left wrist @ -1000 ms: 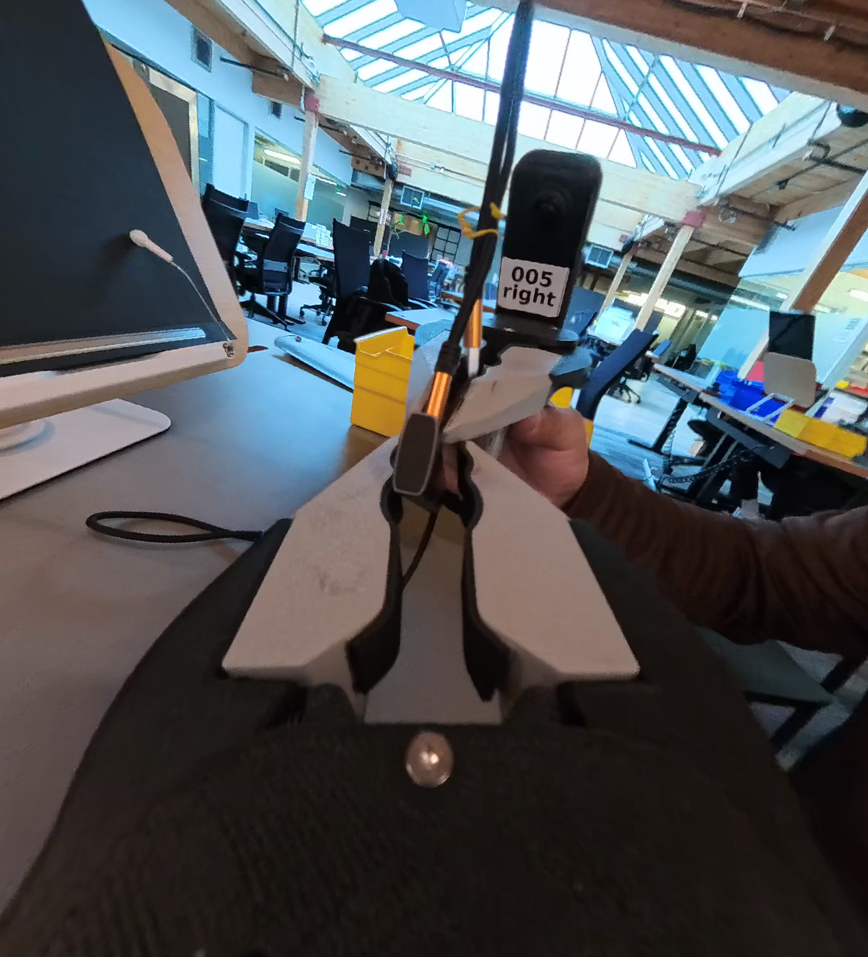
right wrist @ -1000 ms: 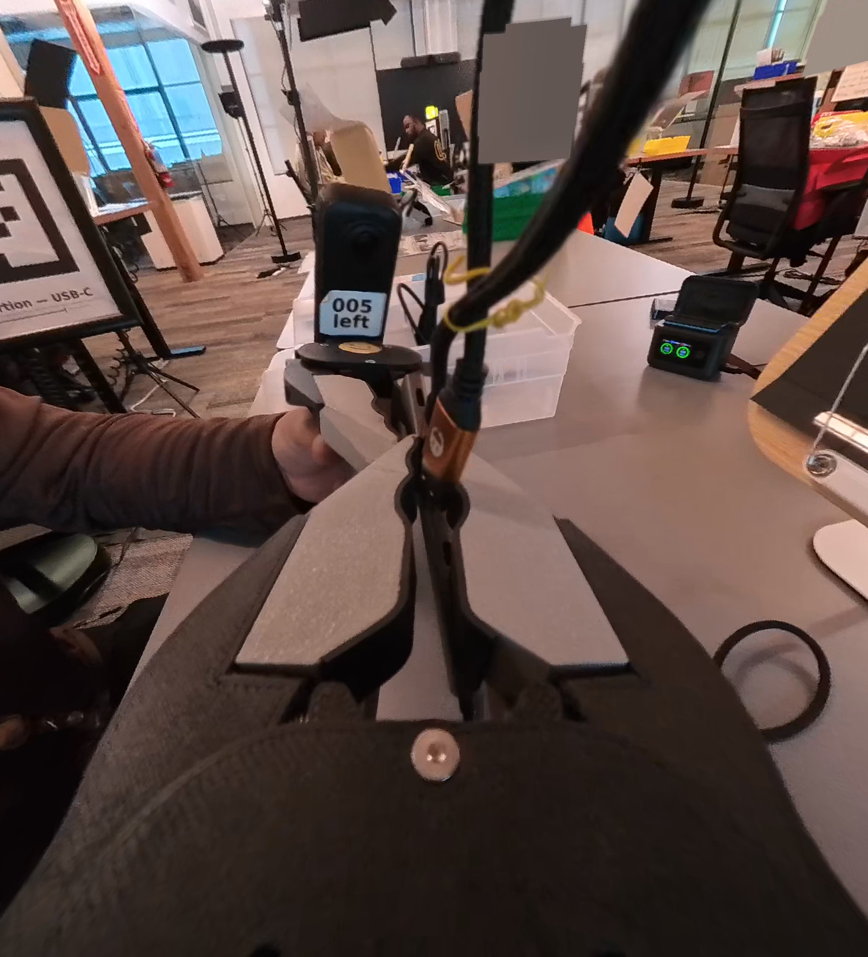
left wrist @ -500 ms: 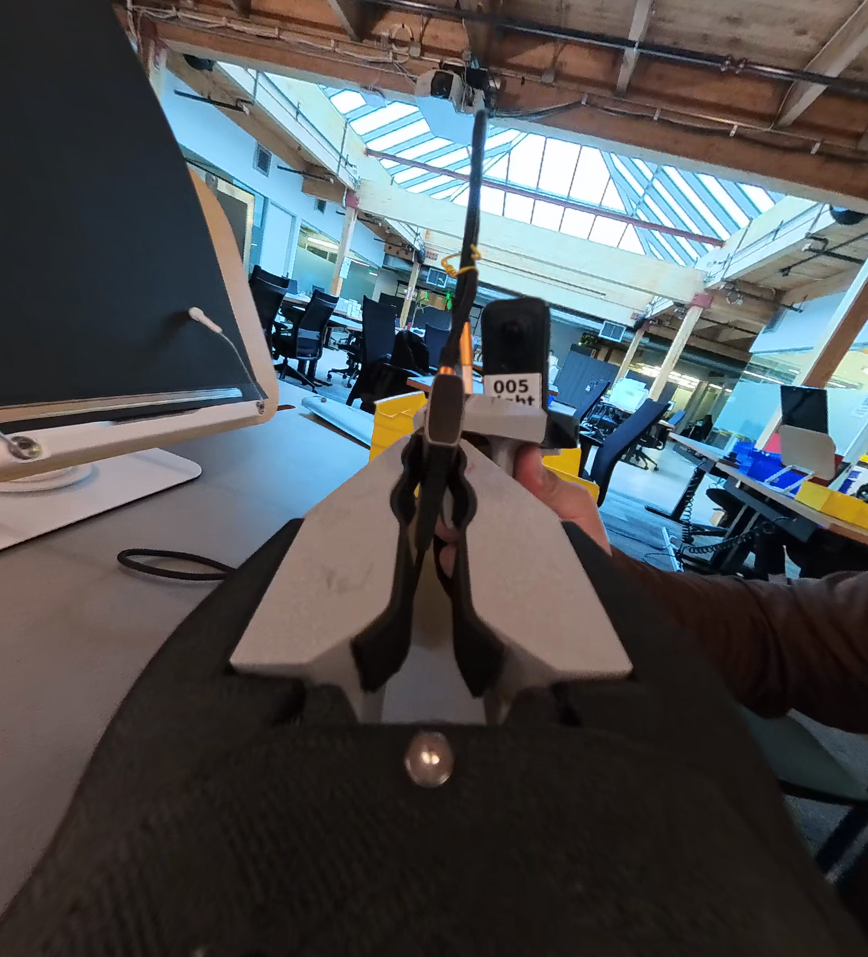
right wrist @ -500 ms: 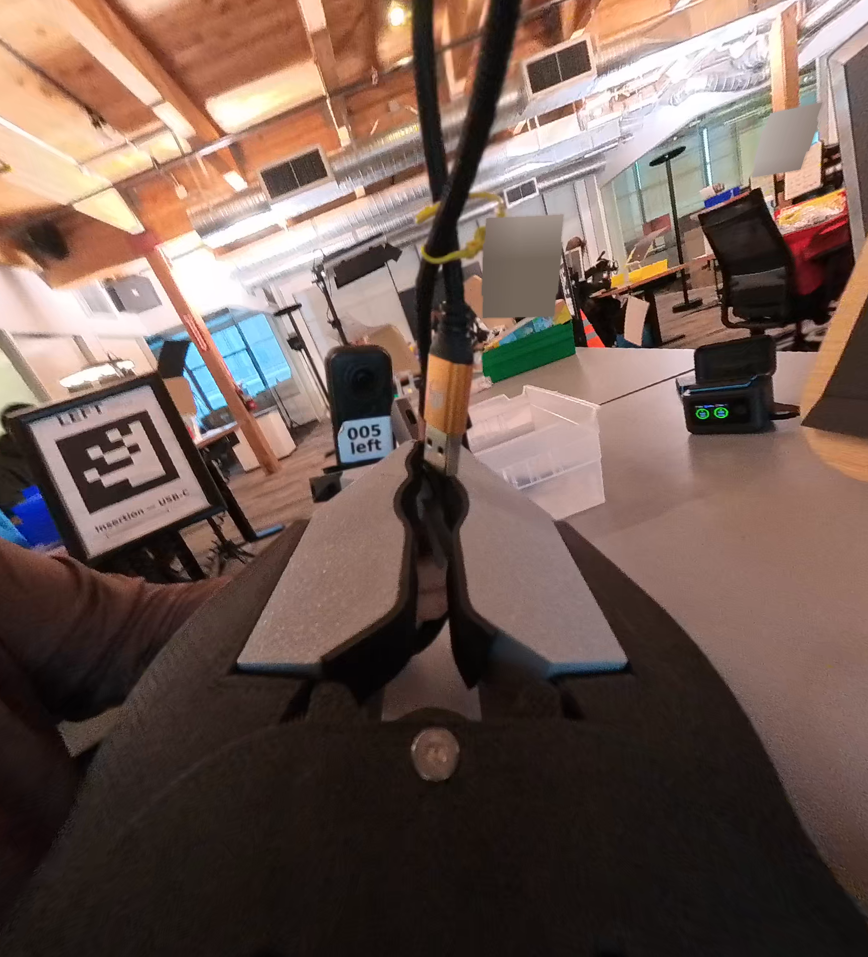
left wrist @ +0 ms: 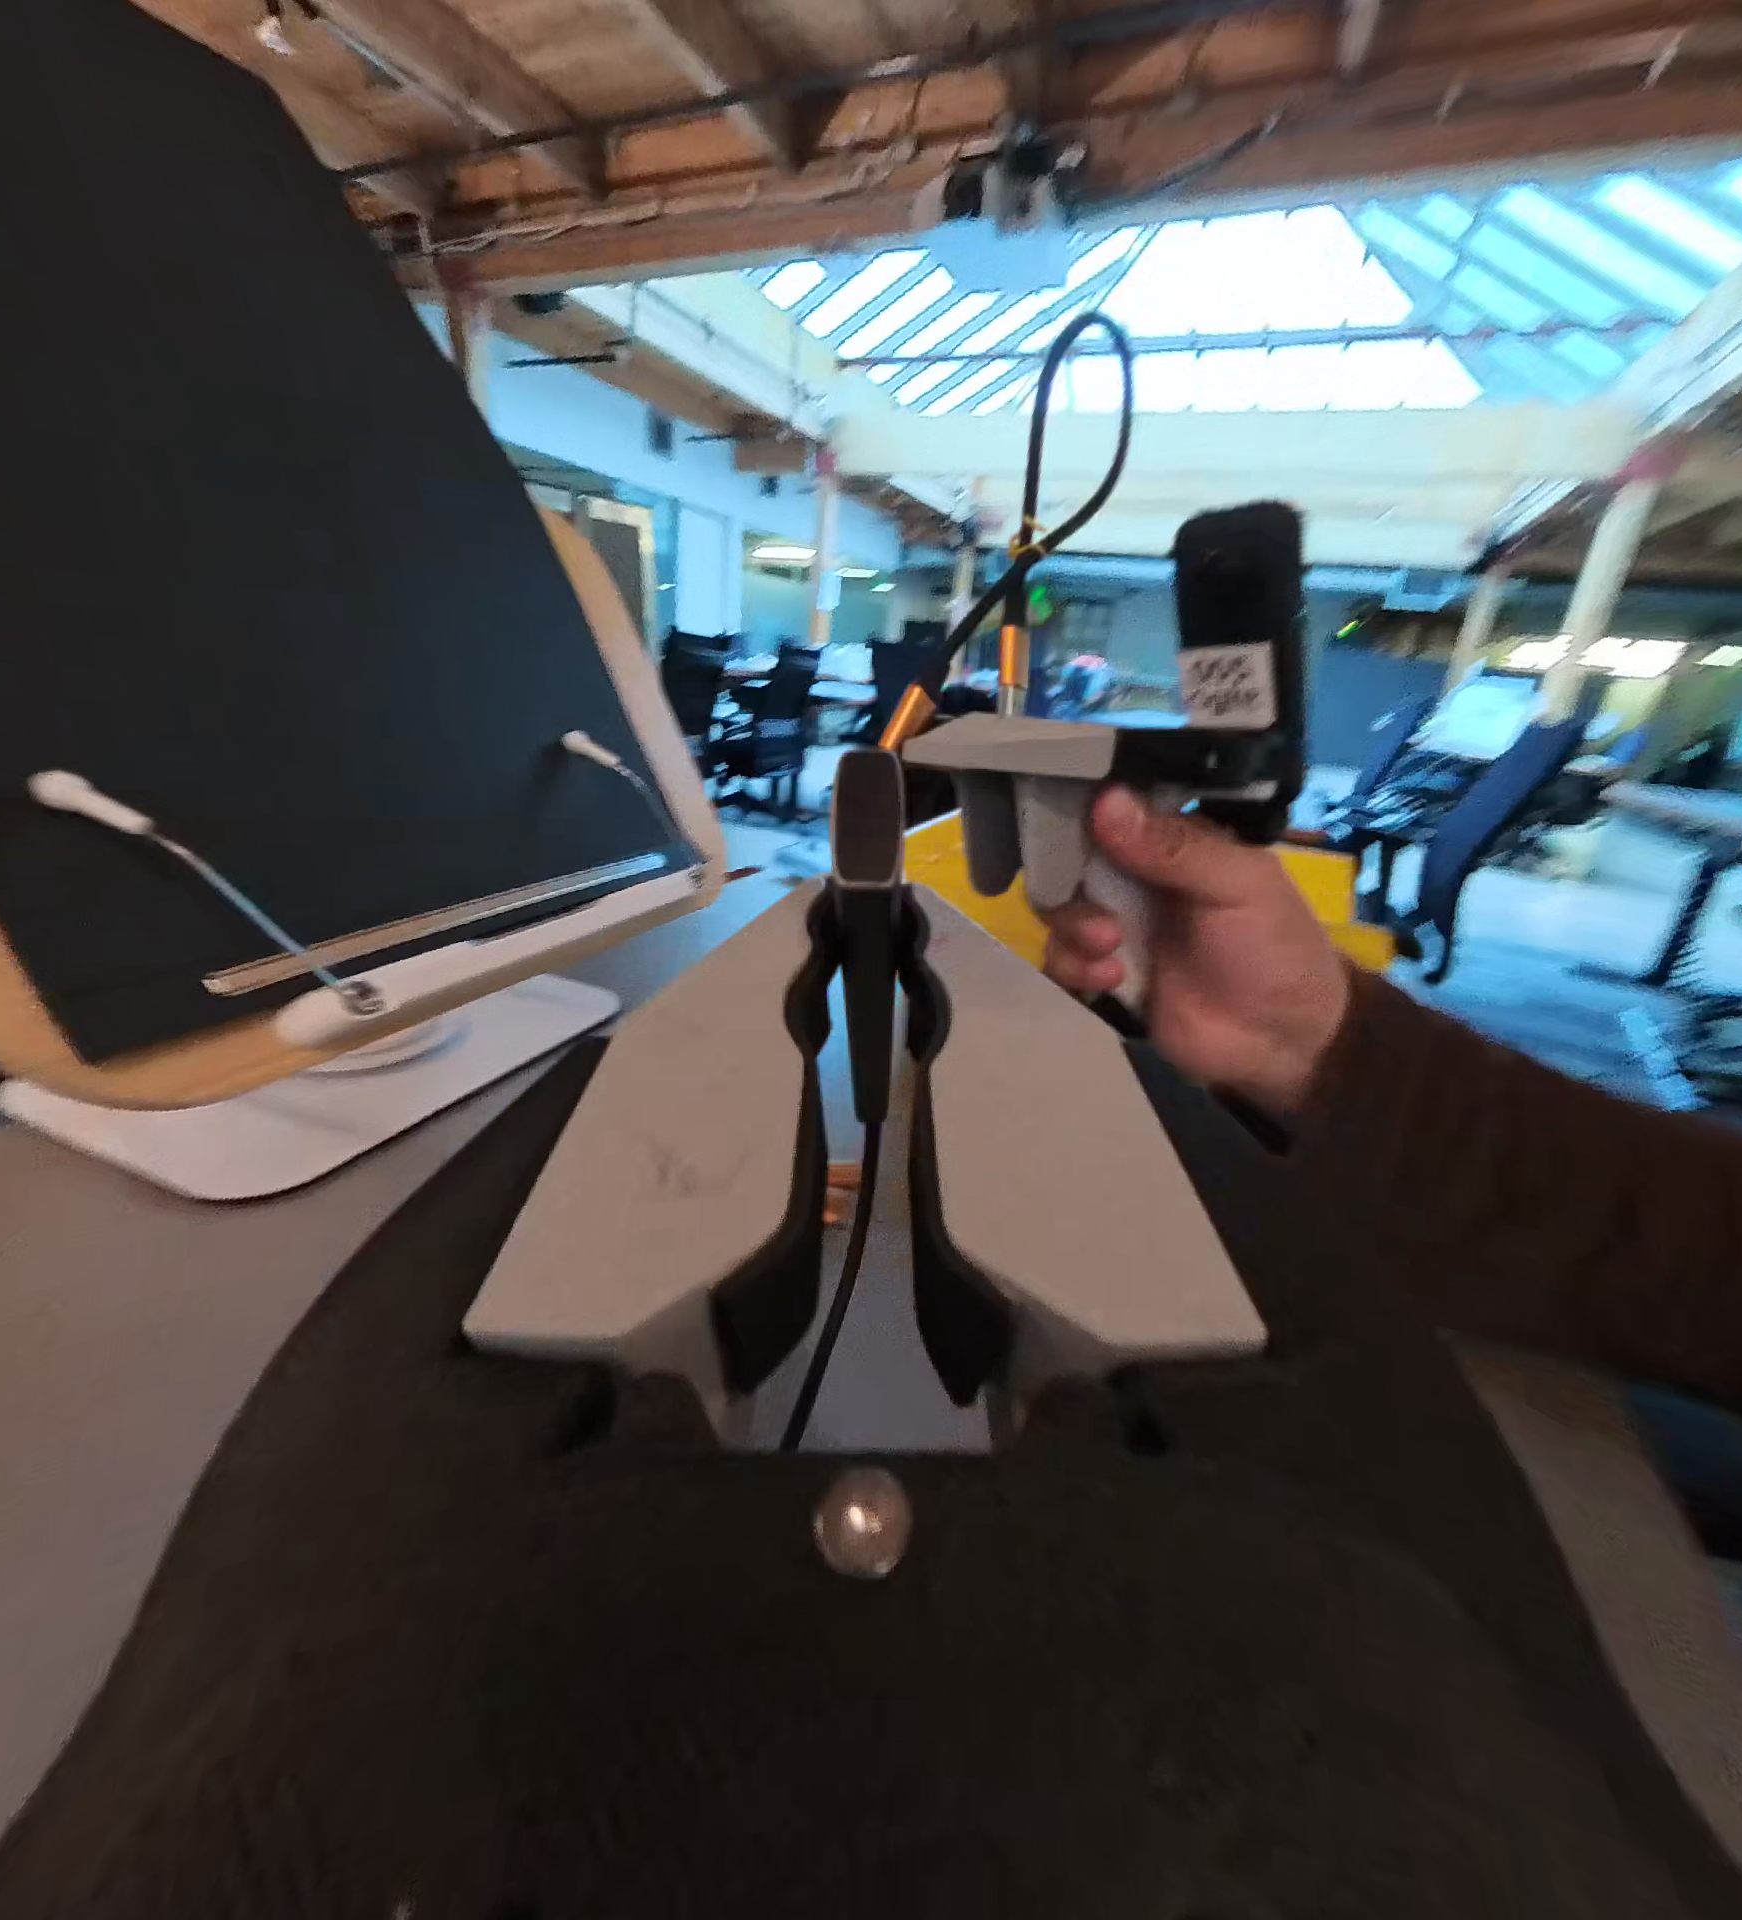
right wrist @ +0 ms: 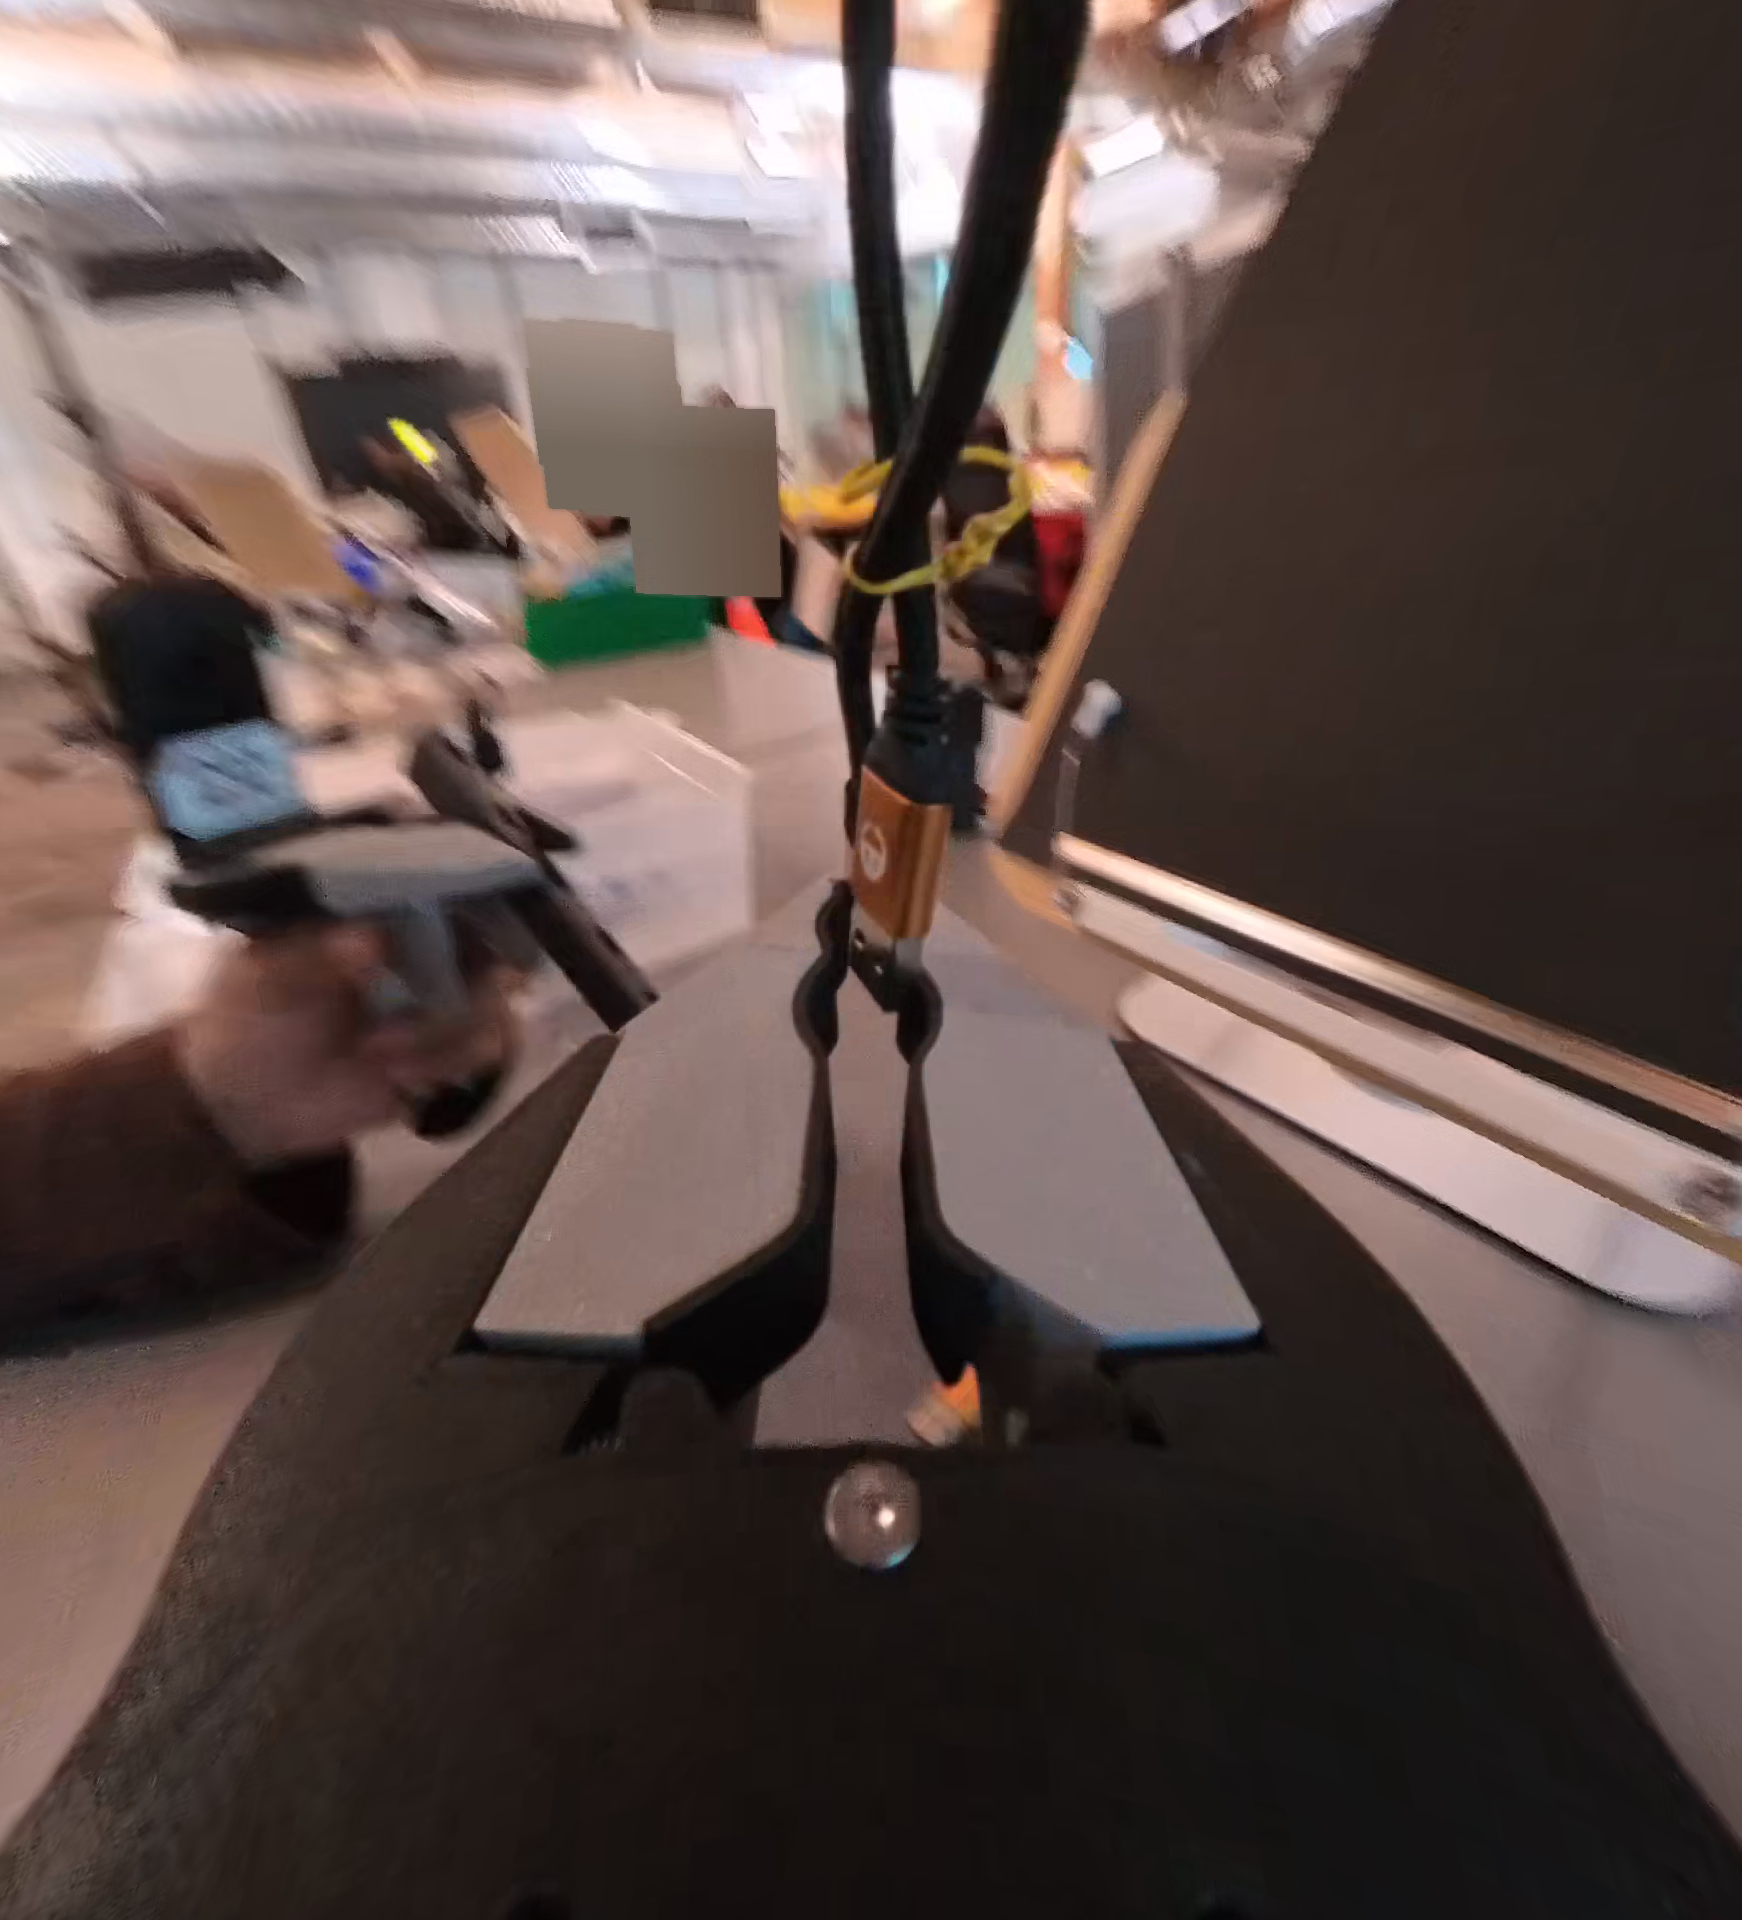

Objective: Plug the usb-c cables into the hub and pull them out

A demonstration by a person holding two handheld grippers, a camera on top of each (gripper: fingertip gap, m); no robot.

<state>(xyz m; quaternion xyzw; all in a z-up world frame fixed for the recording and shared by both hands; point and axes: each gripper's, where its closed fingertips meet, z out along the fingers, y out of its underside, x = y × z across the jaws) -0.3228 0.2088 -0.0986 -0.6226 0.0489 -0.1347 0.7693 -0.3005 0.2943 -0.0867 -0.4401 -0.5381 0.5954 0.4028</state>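
While both tools are held up above the grey table (left wrist: 119, 1351), the left tool (left wrist: 868, 914) is clamped on the dark hub (left wrist: 868, 842), which stands upright between its tips with a thin black lead trailing back toward the camera. Just beyond and to the right, the right tool (left wrist: 1002, 750) sits in a hand (left wrist: 1194, 966), level with the hub's top but apart from it. In its own view the right tool (right wrist: 868, 961) is pinched on the metal tip of a cable plug (right wrist: 898, 857) with an orange-gold shell; the black cables (right wrist: 908, 312) rise from it, looped and bound by a yellow tie (right wrist: 934, 545). Open air lies between plug and hub. A tilted black board (left wrist: 223, 571) on a white stand crowds the table's far side.
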